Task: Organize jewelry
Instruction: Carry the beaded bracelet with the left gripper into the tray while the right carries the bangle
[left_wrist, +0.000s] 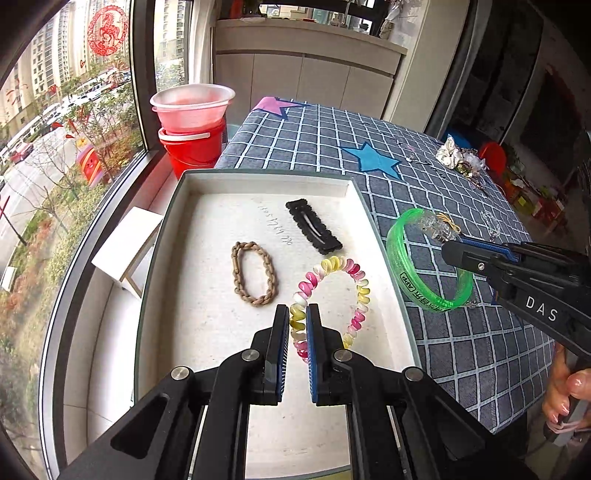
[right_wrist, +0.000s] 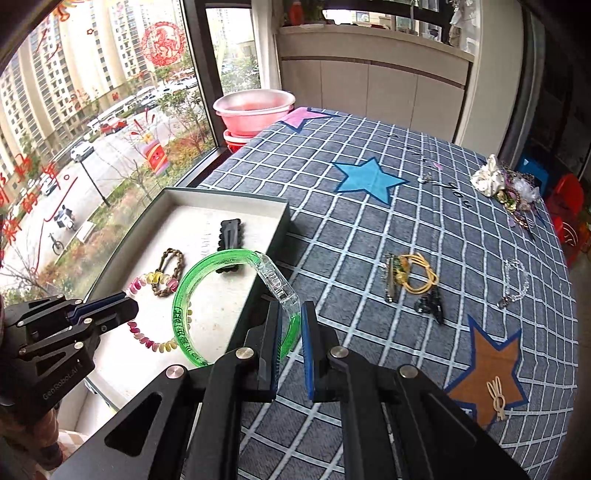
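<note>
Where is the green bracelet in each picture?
Left wrist view: the green bracelet is at the right, beside the tray, held by the right gripper.
Right wrist view: the bracelet is low in the middle, between the jaws.
Shared landmark: the black hair clip.

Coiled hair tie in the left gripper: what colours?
Pink, yellow and white bands on the coiled hair tie, clearest in the left wrist view.
</note>
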